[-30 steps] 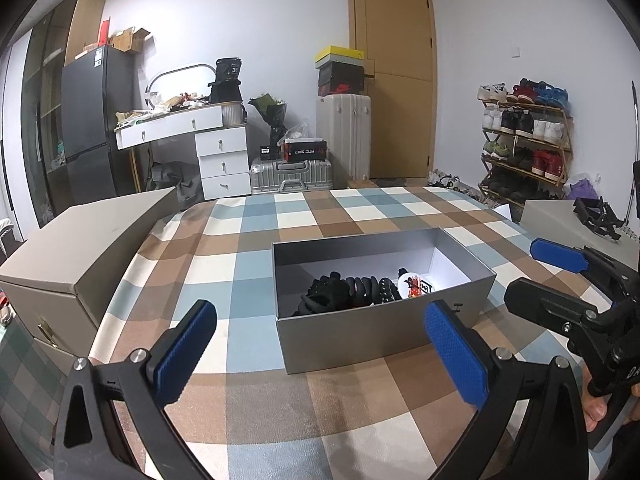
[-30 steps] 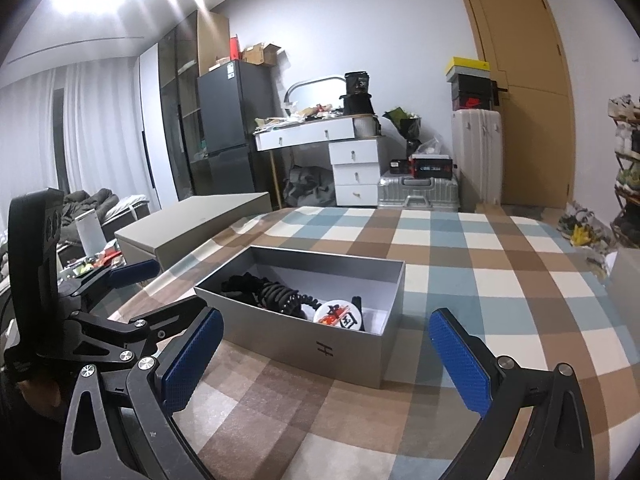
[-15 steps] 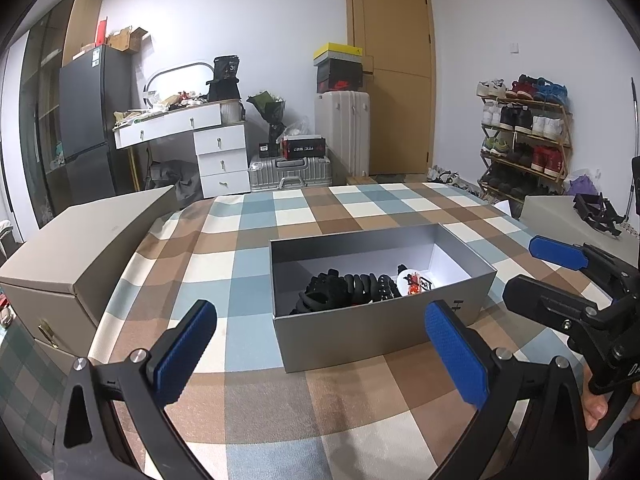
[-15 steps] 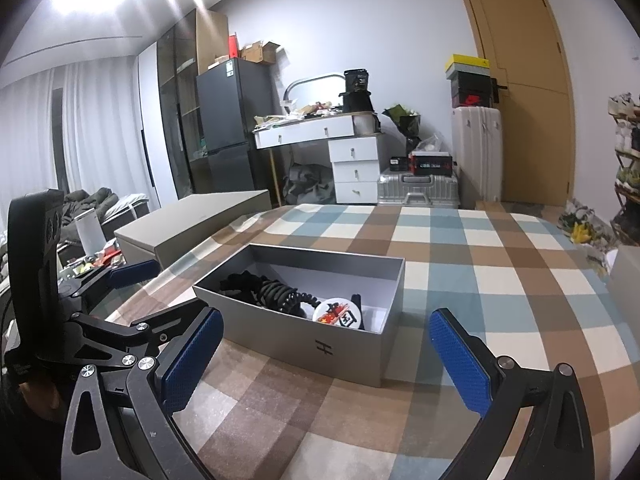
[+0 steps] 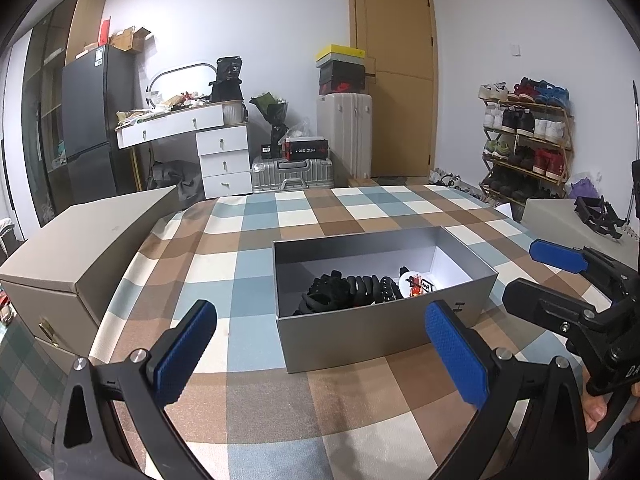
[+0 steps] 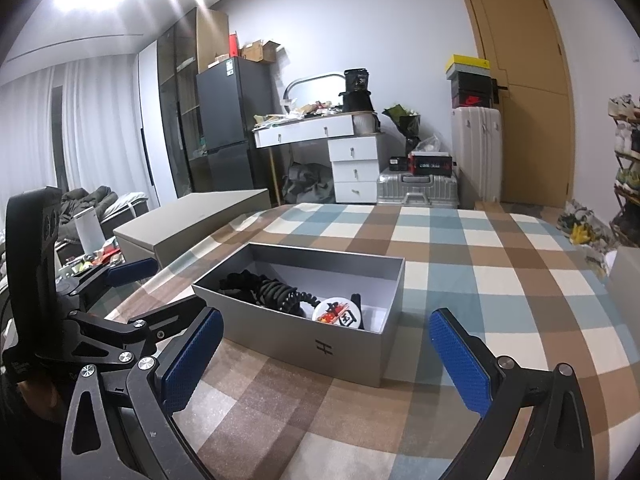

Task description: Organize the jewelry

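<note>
An open grey box (image 5: pixel 360 334) stands on the checked tablecloth; it also shows in the right wrist view (image 6: pixel 304 340). Inside lie black coiled hair ties (image 5: pixel 352 288) (image 6: pixel 268 290) and a round white badge with red marks (image 5: pixel 418 282) (image 6: pixel 338 314). My left gripper (image 5: pixel 320 350) is open and empty, in front of the box's near wall. My right gripper (image 6: pixel 326 360) is open and empty, near the box's front right corner. Each gripper shows in the other's view, the right (image 5: pixel 560 276) and the left (image 6: pixel 132 292).
A closed beige box (image 5: pixel 84 256) (image 6: pixel 192 228) stands on the table's left side. Another pale box (image 5: pixel 576 224) with a black object sits at the right edge. Behind the table are a white desk (image 5: pixel 188 136), suitcases, a door and a shoe rack (image 5: pixel 524 140).
Both views have drawn back and up a little from the box. Both grippers stay open and the box's contents have not moved.
</note>
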`<action>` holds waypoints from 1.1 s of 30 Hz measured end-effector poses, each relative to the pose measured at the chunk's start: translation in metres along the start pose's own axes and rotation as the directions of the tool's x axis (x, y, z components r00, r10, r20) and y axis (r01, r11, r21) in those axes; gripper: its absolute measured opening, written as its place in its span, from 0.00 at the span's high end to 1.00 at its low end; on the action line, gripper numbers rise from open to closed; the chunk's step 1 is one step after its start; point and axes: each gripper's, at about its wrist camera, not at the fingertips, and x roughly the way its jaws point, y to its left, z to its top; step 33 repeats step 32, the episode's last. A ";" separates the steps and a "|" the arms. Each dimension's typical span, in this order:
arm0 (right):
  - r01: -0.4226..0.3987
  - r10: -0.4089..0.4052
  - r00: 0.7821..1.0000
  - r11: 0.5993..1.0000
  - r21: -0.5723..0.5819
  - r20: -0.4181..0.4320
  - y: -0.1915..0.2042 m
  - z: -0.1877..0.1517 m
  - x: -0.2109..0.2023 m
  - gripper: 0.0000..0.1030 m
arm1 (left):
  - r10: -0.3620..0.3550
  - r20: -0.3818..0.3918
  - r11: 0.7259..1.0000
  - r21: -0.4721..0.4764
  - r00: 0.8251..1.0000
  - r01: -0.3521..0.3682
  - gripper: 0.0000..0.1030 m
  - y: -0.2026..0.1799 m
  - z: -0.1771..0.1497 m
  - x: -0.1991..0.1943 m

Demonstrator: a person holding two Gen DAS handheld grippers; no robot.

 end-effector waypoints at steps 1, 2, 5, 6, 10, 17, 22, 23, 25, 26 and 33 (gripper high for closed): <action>0.000 0.000 1.000 1.000 0.000 0.000 0.000 0.000 0.000 0.00 | 0.000 -0.001 1.000 0.000 1.000 0.000 0.01 0.000 0.000 0.000; 0.001 -0.001 1.000 1.000 0.000 0.002 0.000 0.000 0.000 0.00 | 0.000 -0.002 1.000 0.000 1.000 0.000 0.01 0.000 0.000 0.001; 0.003 -0.003 1.000 1.000 -0.001 0.004 0.000 0.000 -0.001 0.00 | -0.001 0.000 1.000 0.002 1.000 0.001 0.01 0.000 0.000 0.001; 0.003 -0.003 1.000 1.000 -0.001 0.003 0.000 0.000 -0.001 0.00 | -0.001 0.002 1.000 0.001 1.000 0.001 0.01 0.000 0.000 0.001; 0.007 -0.007 1.000 1.000 -0.003 0.006 0.000 -0.001 -0.002 0.00 | -0.002 0.002 1.000 -0.002 1.000 0.002 0.01 0.001 0.000 0.001; 0.009 -0.009 1.000 1.000 -0.017 0.003 0.003 -0.001 -0.002 0.00 | 0.001 0.007 1.000 -0.004 1.000 -0.001 0.01 0.001 0.000 0.001; 0.008 -0.008 1.000 1.000 -0.014 -0.005 0.002 0.000 0.000 0.00 | 0.000 0.006 1.000 -0.005 1.000 0.000 0.01 0.002 -0.001 0.001; 0.006 -0.006 1.000 1.000 -0.015 -0.009 0.002 0.000 0.001 0.00 | 0.000 0.005 1.000 -0.005 1.000 0.000 0.01 0.002 -0.001 0.001; 0.007 -0.008 1.000 1.000 -0.018 -0.012 0.003 -0.001 0.001 0.00 | -0.001 0.005 1.000 -0.002 1.000 0.001 0.01 0.001 -0.001 0.000; 0.008 -0.009 1.000 1.000 -0.021 -0.014 0.003 -0.001 0.002 0.00 | -0.002 0.007 1.000 0.000 1.000 0.002 0.01 0.001 -0.001 0.000; 0.011 -0.011 1.000 0.999 -0.030 -0.018 0.005 0.000 0.003 0.00 | -0.001 0.012 1.000 -0.001 1.000 0.001 0.01 0.000 -0.001 -0.001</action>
